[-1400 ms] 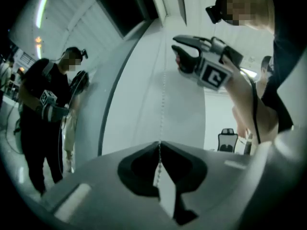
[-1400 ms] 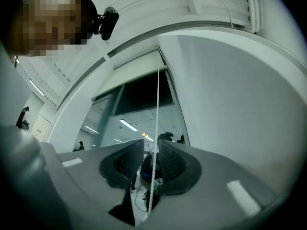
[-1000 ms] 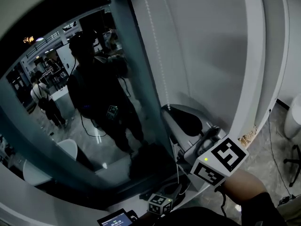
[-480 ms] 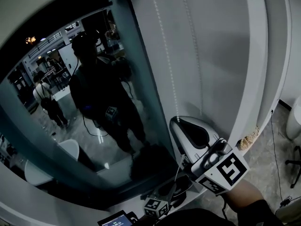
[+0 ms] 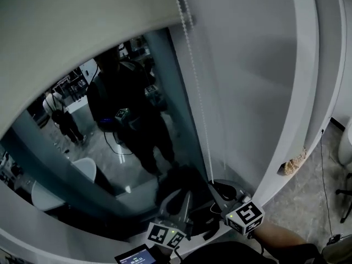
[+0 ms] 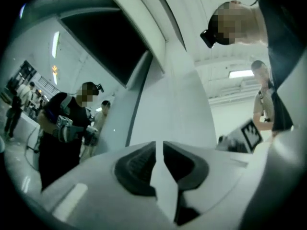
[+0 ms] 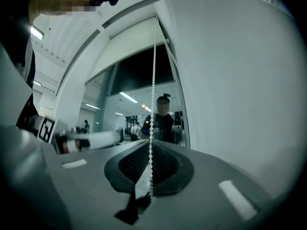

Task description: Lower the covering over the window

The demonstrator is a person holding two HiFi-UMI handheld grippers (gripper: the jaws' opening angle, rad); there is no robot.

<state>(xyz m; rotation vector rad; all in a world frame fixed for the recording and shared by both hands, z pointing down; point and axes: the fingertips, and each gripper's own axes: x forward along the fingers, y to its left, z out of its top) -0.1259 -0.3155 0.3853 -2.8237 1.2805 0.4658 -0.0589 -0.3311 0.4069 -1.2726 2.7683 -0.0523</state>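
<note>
at lower centre of the right gripper view, my right gripper point(image 7: 149, 170) clamps the bead chain point(image 7: 153, 80); pull straight down, steadily. my left gripper point(image 6: 159, 159) is opening, empty; regrip higher.

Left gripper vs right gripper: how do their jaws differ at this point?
The right gripper has its jaws shut on the bead chain; the left gripper holds nothing. The right gripper's jaws meet on the chain; the left gripper's jaws are opening, a narrow gap showing. Both point upward near the window.
</note>
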